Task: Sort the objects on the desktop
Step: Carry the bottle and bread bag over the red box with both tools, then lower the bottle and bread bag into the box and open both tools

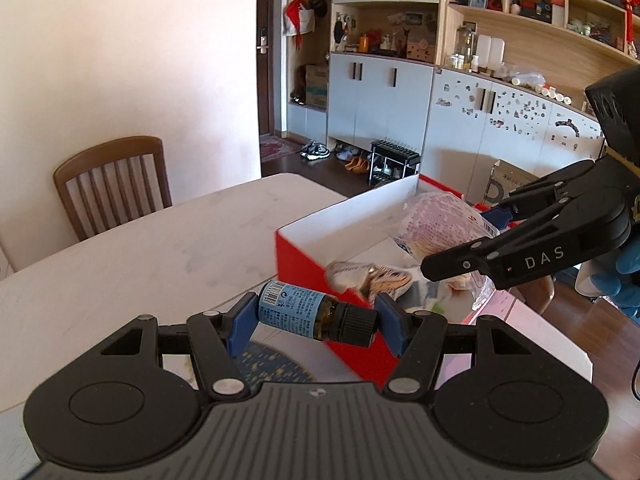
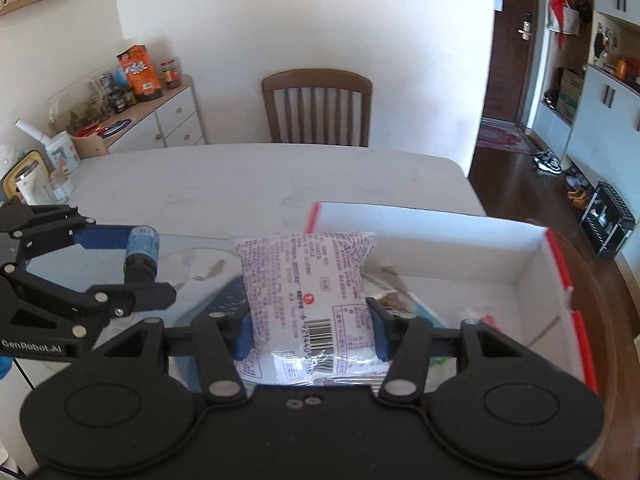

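Bottle [image 1: 316, 312] and snack packet [image 2: 308, 288] are each held in our fingers above the desk [image 1: 140, 248]: our left gripper [image 1: 316, 322] clamps the small blue-labelled bottle end to end beside the red box [image 1: 304, 264], and our right gripper [image 2: 312, 332] pinches the packet over the box. We should lower each well inside the walls before letting go.

Bright daylight, strong fisheye bend at the edges.
Sun washes the pale wall [image 2: 304, 20] and counter [image 2: 240, 176] nearly white; the snack packet [image 1: 370, 276] in the box is motion-blurred; corners darken.
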`<state>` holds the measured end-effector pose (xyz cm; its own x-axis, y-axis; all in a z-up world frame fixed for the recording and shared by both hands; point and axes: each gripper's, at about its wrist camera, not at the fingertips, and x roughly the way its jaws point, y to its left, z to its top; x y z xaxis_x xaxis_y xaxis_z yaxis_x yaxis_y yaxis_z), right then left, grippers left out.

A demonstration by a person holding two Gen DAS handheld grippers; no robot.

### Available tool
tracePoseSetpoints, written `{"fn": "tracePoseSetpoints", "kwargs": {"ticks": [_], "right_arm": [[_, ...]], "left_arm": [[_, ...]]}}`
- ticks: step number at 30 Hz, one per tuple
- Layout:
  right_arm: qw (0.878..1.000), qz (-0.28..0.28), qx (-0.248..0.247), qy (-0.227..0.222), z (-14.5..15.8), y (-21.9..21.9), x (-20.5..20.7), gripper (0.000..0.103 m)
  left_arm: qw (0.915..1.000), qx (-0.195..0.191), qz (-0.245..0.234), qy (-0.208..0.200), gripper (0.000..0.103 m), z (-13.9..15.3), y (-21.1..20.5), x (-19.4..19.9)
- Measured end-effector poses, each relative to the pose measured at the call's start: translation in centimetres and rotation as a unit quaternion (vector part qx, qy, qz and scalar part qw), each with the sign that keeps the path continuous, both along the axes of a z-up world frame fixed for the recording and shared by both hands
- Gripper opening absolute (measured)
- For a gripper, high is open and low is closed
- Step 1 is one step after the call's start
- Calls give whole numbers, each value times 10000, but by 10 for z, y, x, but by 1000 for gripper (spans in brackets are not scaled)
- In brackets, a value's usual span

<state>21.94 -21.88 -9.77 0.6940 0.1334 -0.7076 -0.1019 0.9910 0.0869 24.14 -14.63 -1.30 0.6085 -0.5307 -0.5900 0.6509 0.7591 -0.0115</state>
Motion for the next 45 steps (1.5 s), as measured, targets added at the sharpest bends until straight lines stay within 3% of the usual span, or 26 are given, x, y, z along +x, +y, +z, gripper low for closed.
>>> {"fn": "tracePoseSetpoints", "kwargs": {"ticks": [22,31,45], "right_arm": [[9974,-642,-307,114,-16,-109,-6,54],[9966,-657,-423,258,-34,-123,28,54],[9949,-422,-578,716,-71,-122,93,54]], "left_arm": [[9965,482,-672,114,63,-28,-113,8],[9938,767,-789,160,63,-43,-150,23],[9901,1062,-594,706,63,-64,-180,81]]}}
